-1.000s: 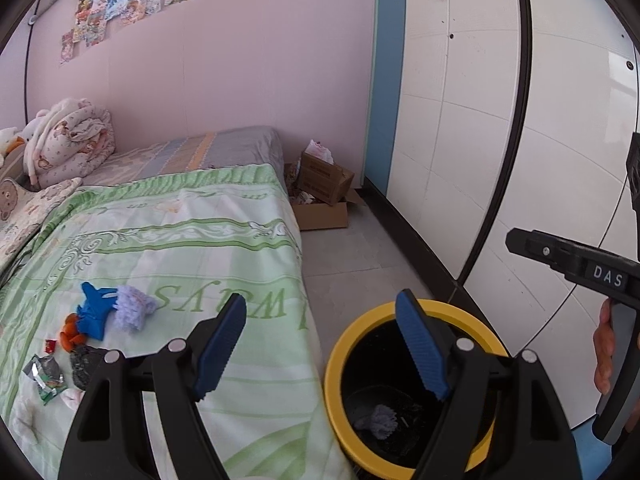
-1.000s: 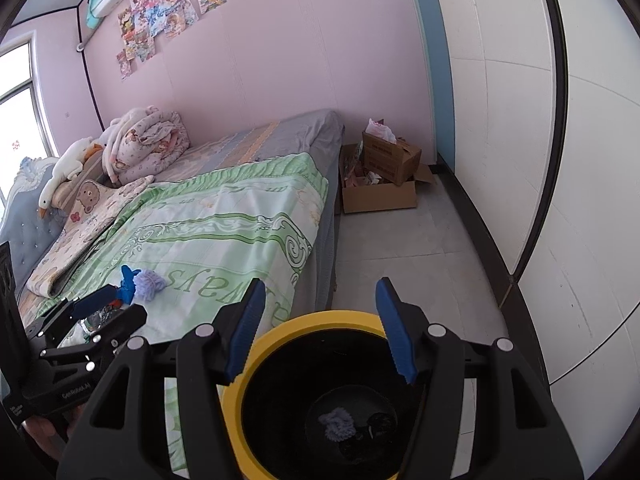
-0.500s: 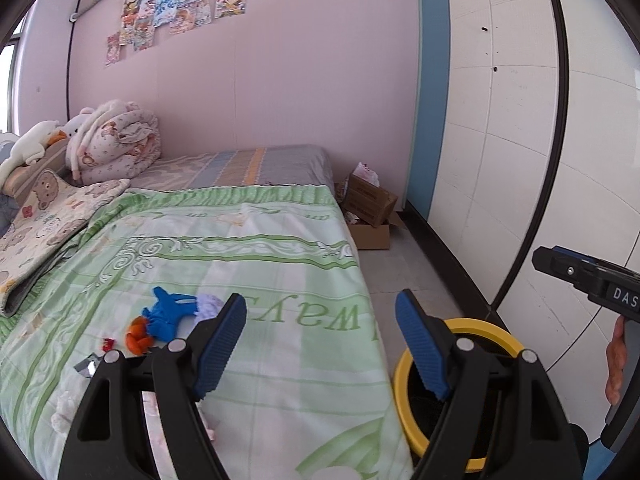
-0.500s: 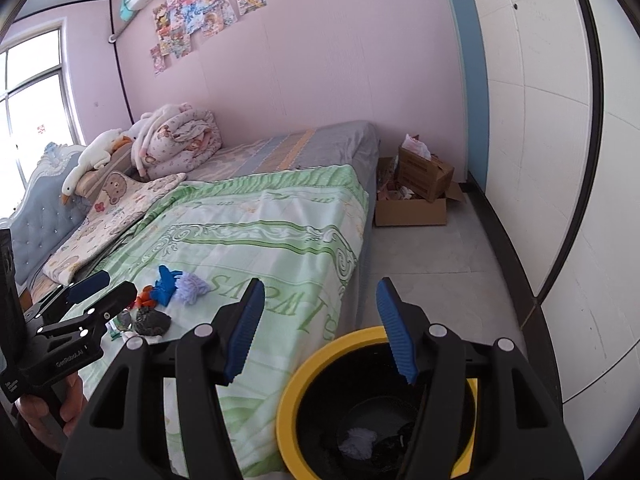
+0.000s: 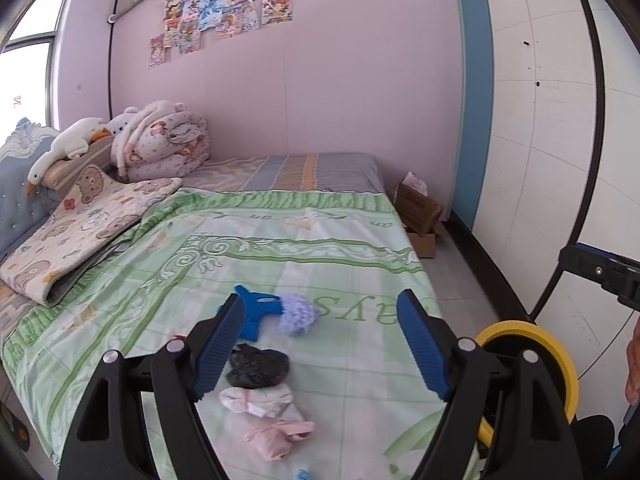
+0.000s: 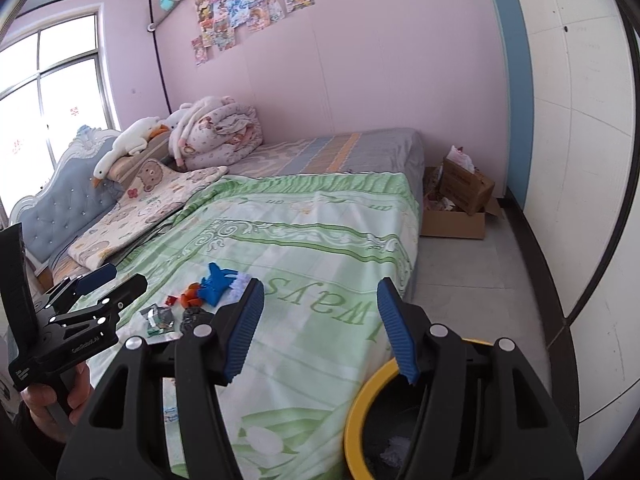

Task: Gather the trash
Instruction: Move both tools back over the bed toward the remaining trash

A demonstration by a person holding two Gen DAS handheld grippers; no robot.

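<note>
– What kind of room is it?

– A bedroom with pink walls, posters (image 5: 224, 4) pinned high up and a window (image 6: 52, 92) on the left. The bed (image 5: 280, 256) fills most of it, under a green patterned sheet, with a folded quilt (image 5: 164, 140) and a stuffed goose (image 6: 120, 144) at the head end. Open cardboard boxes (image 6: 460, 200) sit on the grey floor past the foot of the bed, by a white panelled wall.

– Where is the trash?

– Scattered on the sheet near the close edge: a blue scrap (image 5: 256, 312) touching a lilac ball of fluff (image 5: 298, 314), a black crumpled bag (image 5: 258, 366), pink wads (image 5: 264, 412), plus an orange bit (image 6: 190, 298) and a shiny wrapper (image 6: 160, 318). The yellow-rimmed bin (image 6: 360, 412) stands on the floor right beside the bed.

– And the tools?

– The left gripper (image 5: 320, 344) hangs over the litter, jaws apart and empty. The right gripper (image 6: 320, 328) sits over the bed edge and bin, jaws also apart, nothing in them.
</note>
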